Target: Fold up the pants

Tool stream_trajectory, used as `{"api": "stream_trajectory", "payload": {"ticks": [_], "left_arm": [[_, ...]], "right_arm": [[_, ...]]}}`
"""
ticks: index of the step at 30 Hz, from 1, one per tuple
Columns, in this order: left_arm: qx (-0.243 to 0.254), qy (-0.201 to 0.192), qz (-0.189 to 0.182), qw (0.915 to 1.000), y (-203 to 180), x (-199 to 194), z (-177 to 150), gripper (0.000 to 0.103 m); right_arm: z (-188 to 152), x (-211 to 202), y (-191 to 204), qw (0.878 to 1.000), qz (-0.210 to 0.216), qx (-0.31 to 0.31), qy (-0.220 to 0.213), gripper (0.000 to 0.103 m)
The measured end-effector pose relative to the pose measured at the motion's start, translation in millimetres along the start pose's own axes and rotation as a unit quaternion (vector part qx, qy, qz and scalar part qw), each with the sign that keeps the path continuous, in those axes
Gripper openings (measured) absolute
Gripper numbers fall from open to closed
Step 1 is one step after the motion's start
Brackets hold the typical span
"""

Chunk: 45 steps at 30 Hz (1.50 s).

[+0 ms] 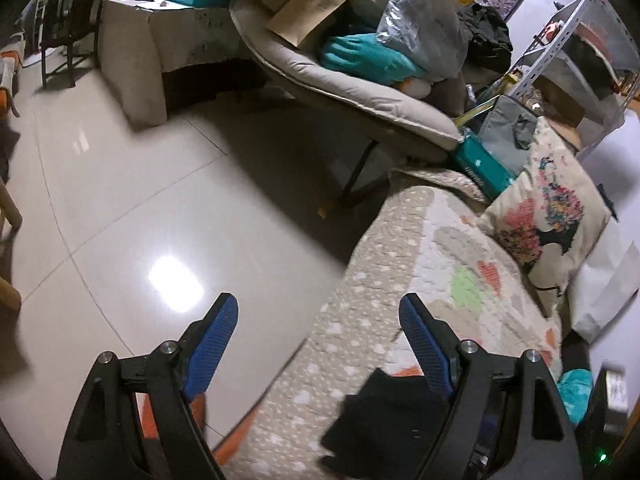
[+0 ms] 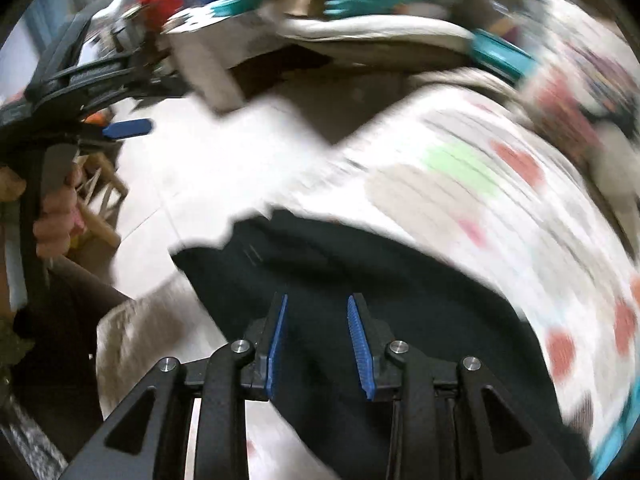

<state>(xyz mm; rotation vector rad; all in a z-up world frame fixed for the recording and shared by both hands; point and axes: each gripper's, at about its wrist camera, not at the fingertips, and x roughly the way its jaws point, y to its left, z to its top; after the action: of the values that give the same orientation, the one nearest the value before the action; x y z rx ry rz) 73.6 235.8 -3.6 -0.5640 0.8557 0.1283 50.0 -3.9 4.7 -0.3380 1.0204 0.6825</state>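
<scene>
The dark pants (image 2: 360, 272) lie folded on a quilted bed cover (image 2: 460, 200) with hearts. In the left wrist view a corner of the pants (image 1: 384, 420) shows low down, by the right finger. My left gripper (image 1: 320, 308) is wide open and empty, held above the bed edge and the floor. It also shows at the left of the right wrist view (image 2: 128, 128), held by a hand. My right gripper (image 2: 316, 308) is open and empty, just above the pants. The right wrist view is blurred by motion.
A shiny tiled floor (image 1: 120, 208) lies left of the bed. A padded chair (image 1: 340, 80) piled with boxes and bags stands beyond. A patterned cushion (image 1: 548, 208) and a white bag (image 1: 604, 292) lie at the bed's far right. A metal shelf (image 1: 560, 40) stands behind.
</scene>
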Motion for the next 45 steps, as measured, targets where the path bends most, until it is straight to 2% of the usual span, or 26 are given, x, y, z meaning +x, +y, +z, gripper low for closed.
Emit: {"api": "stream_trajectory", "payload": {"ticks": [2, 4, 5, 7, 8, 9, 12, 15, 17, 20, 21, 22, 24, 26, 28, 31, 32, 33, 35, 38, 40, 42, 45], "left_arm": [[-0.011, 0.011, -0.003, 0.9999, 8.2, 1.5, -0.4, 0.082], [-0.028, 0.013, -0.016, 0.9994, 13.8, 0.8, 0.2, 0.082], [-0.036, 0.014, -0.021, 0.999, 15.7, 0.5, 1.2, 0.082], [-0.046, 0.016, -0.023, 0.9985, 16.7, 1.2, 2.0, 0.082], [-0.053, 0.018, -0.024, 0.9982, 16.8, 1.6, 2.0, 0.082], [-0.06, 0.018, -0.024, 0.9977, 18.1, 1.2, 2.0, 0.082], [-0.075, 0.016, -0.021, 0.9968, 20.3, 1.0, 2.2, 0.082], [-0.077, 0.011, -0.008, 0.9969, 22.1, 2.1, 1.9, 0.082], [-0.072, 0.013, 0.002, 0.9973, 22.1, 5.2, 0.5, 0.082], [-0.06, 0.029, 0.014, 0.9977, 15.6, 15.5, -7.1, 0.082], [-0.049, 0.039, 0.014, 0.9979, 8.9, 21.4, -12.5, 0.082], [-0.037, 0.046, 0.015, 0.9981, 2.6, 25.5, -17.3, 0.082], [0.007, 0.061, 0.024, 0.9978, -17.9, 36.8, -32.0, 0.082], [0.044, 0.075, 0.028, 0.9958, -35.4, 48.1, -48.6, 0.082], [0.091, 0.097, 0.038, 0.9904, -55.0, 62.7, -71.3, 0.082], [0.156, 0.137, 0.066, 0.976, -75.8, 87.0, -107.1, 0.083], [0.165, 0.138, 0.074, 0.9738, -78.0, 91.3, -116.5, 0.083], [0.164, 0.119, 0.081, 0.976, -79.2, 89.0, -120.6, 0.083], [0.178, 0.108, 0.092, 0.9738, -84.2, 86.0, -122.6, 0.083], [0.173, 0.109, 0.089, 0.9749, -81.4, 85.3, -121.8, 0.083], [0.166, 0.108, 0.087, 0.9763, -78.8, 85.2, -121.4, 0.084], [0.177, 0.103, 0.091, 0.9746, -80.3, 84.4, -123.4, 0.084], [0.195, 0.091, 0.103, 0.9711, -86.3, 84.2, -126.0, 0.084]], "right_arm": [[26.7, 25.9, 20.8, 0.999, 0.001, -0.047, 0.013, 0.036], [42.4, 47.7, 30.6, 0.997, -0.008, -0.078, 0.025, 0.054], [46.4, 57.4, 34.0, 0.995, -0.009, -0.091, 0.032, 0.058], [51.2, 81.1, 40.7, 0.992, -0.016, -0.115, 0.059, 0.06], [49.4, 90.7, 40.9, 0.989, -0.015, -0.125, 0.079, 0.053], [48.2, 99.7, 40.9, 0.986, -0.017, -0.132, 0.098, 0.012], [55.9, 104.4, 38.3, 0.988, -0.016, -0.121, 0.09, 0.009], [78.9, 106.5, 27.5, 0.995, -0.027, -0.075, 0.059, 0.009], [90.8, 114.3, 20.9, 0.997, -0.032, -0.049, 0.055, 0.009], [101.5, 130.5, 5.8, 0.998, 0.002, 0.002, 0.069, 0.014], [102.0, 130.1, -0.3, 0.997, 0.008, 0.019, 0.07, 0.024], [101.3, 124.5, -8.4, 0.997, 0.012, 0.041, 0.063, 0.038], [97.5, 103.4, -24.7, 0.997, 0.009, 0.07, 0.034, 0.047], [84.5, 70.4, -45.2, 0.995, -0.01, 0.094, 0.011, 0.047], [55.7, 27.2, -71.2, 0.992, -0.019, 0.124, -0.011, 0.048], [-10.3, -47.2, -123.7, 0.982, -0.052, 0.177, -0.033, 0.048], [-36.2, -71.0, -142.6, 0.977, -0.073, 0.2, -0.035, 0.048], [-53.9, -88.9, -156.5, 0.971, -0.097, 0.218, -0.032, 0.048], [-113.4, -126.4, -194.6, 0.949, -0.16, 0.272, -0.017, 0.048], [-181.9, -156.2, -235.0, 0.915, -0.188, 0.357, 0.004, 0.048], [-216.6, -165.1, -248.0, 0.899, -0.2, 0.391, 0.012, 0.048], [-237.8, -163.8, -254.3, 0.886, -0.19, 0.423, 0.016, 0.048], [-248.1, -149.7, -256.9, 0.872, -0.19, 0.45, 0.03, 0.049]]}}
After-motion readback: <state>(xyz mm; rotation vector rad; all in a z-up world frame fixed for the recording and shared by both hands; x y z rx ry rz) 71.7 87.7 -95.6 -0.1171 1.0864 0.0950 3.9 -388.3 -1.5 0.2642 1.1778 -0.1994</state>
